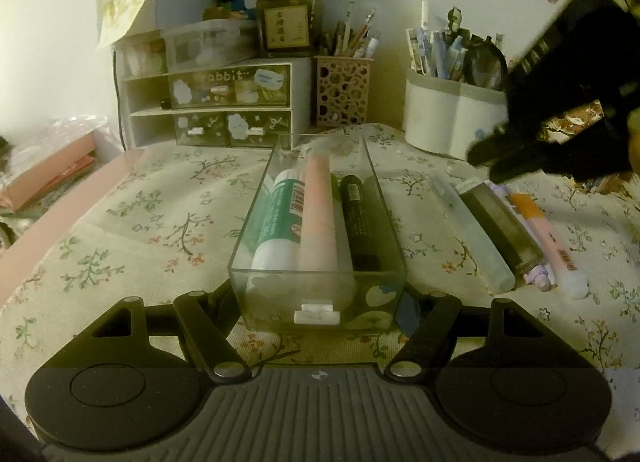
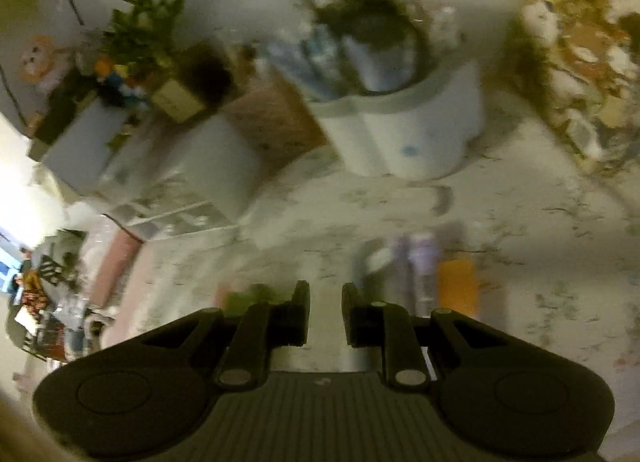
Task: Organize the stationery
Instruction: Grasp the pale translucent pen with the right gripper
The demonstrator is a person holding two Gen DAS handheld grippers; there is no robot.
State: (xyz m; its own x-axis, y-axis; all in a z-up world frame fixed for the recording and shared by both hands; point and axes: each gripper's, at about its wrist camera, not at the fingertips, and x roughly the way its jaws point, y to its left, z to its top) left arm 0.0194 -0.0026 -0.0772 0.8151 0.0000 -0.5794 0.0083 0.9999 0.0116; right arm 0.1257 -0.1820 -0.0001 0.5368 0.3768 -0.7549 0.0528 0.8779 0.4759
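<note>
Because the right wrist view is blurry, little shows there beyond the right gripper, nearly closed and empty. Its left partner, the left gripper, squeezes the clear plastic tray holding three round tubes on the flowery cloth. Beside it lie about four more pens.

The word "rabbit" stands in pale letters on the clear front of the upper drawer of the small white drawer unit at the back of the desk. A tan plaque on the plant pot above it carries dark Chinese characters, too small to read. The green-and-white tube in the clear tray bears a barcode label and white lettering that cannot be made out. The right wrist view is too blurred for any text.
</note>
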